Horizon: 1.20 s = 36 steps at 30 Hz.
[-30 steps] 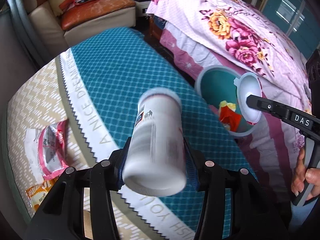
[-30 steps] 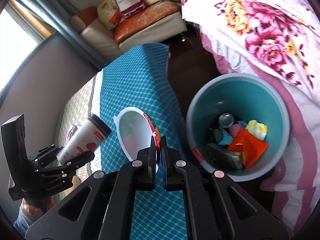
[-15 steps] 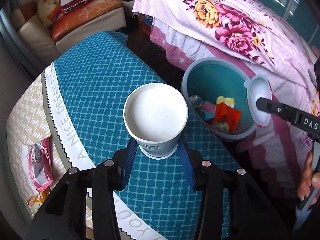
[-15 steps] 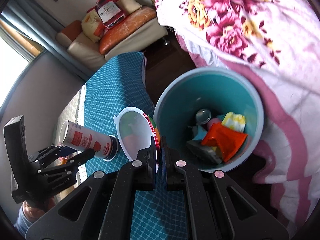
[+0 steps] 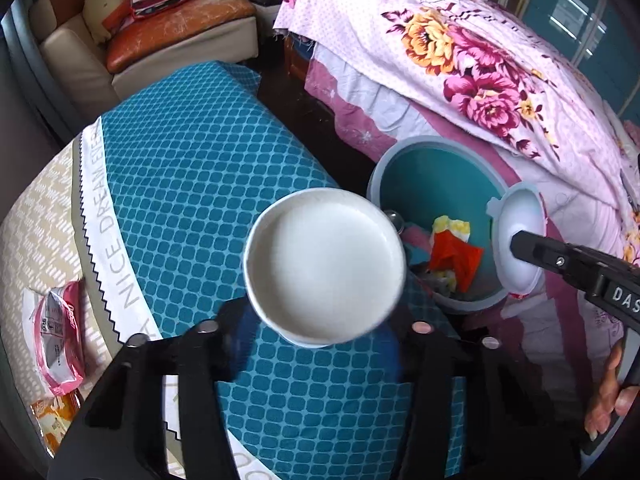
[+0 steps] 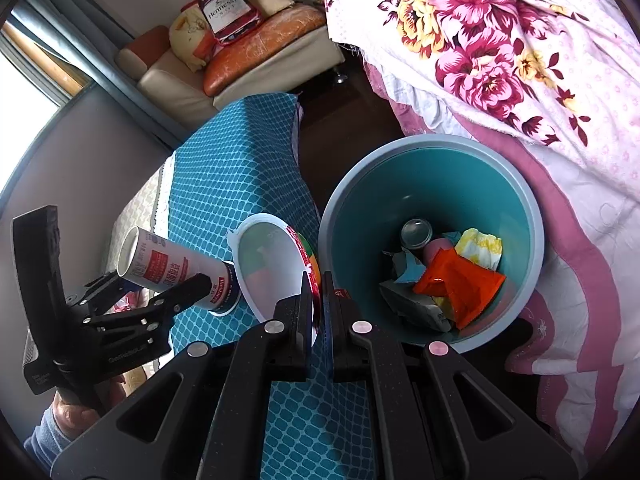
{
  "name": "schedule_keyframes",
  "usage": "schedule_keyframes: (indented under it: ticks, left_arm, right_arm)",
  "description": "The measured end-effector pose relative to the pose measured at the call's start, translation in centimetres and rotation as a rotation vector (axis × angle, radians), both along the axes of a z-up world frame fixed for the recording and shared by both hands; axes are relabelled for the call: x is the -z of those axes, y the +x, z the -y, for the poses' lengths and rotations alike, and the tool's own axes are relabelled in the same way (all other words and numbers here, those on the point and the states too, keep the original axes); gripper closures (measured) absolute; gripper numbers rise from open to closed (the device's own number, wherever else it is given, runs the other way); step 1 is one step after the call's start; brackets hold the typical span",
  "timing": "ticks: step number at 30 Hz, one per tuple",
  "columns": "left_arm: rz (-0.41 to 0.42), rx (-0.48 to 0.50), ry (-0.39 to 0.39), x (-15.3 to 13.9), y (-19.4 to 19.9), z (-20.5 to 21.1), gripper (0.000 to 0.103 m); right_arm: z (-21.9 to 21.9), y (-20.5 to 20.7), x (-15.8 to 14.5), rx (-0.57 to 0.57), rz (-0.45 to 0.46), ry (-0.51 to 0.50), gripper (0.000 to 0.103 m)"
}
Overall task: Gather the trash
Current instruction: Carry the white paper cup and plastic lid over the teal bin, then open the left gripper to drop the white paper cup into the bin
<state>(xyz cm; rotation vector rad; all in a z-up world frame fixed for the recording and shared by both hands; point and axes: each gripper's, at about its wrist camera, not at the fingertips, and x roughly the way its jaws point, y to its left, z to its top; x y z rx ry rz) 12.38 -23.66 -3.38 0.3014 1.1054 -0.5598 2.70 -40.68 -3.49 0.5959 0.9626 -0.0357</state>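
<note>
A white paper cup (image 5: pixel 324 264) with red print (image 6: pixel 168 266) sits between the pads of my left gripper (image 5: pixel 314 332), its open mouth toward the left wrist camera. The jaws are opening, and the fingers (image 6: pixel 192 284) still press the cup near its dark-banded base, above the teal tablecloth (image 5: pixel 192 168). My right gripper (image 6: pixel 318 292) is shut on the rim of a round white plastic lid (image 6: pixel 268 268), which it holds beside the bin's rim (image 6: pixel 332 208). The bin (image 5: pixel 400 152) is teal inside and holds a can, an orange wrapper and paper.
A pink snack wrapper (image 5: pixel 60 340) and an orange packet (image 5: pixel 52 416) lie on the beige cloth at the left. A bed with a floral cover (image 5: pixel 460 48) crowds the bin's far side. A sofa (image 5: pixel 160 40) stands behind the table. A hand (image 5: pixel 608 396) grips the right tool.
The cup has swung from lying sideways to pointing its mouth at the left camera. Both grippers have drifted toward the bin, which now looks larger and closer.
</note>
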Motion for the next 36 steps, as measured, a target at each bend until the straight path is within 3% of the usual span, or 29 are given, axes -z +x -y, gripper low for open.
schedule_keyframes:
  ticks: [6, 14, 24, 36]
  left_arm:
    - [0.066, -0.007, 0.027, -1.2, -1.1, -1.7, 0.052]
    - [0.069, 0.015, -0.036, -3.4, -3.0, -2.0, 0.052]
    - [0.079, 0.113, -0.079, -4.9, -4.9, 3.1, 0.052]
    - [0.041, 0.18, -0.047, -3.1, -4.6, 9.9, 0.052]
  right_arm:
    - [-0.7, 0.6, -0.3, -0.012, -0.008, -0.016, 0.099]
    - [-1.1, 0.3, -1.4, -0.012, 0.007, -0.035, 0.098]
    - [2.8, -3.0, -3.3, 0.101, 0.055, -0.063, 0.098]
    - [7.9, -5.3, -2.5, 0.195, 0.052, -0.072, 0.098]
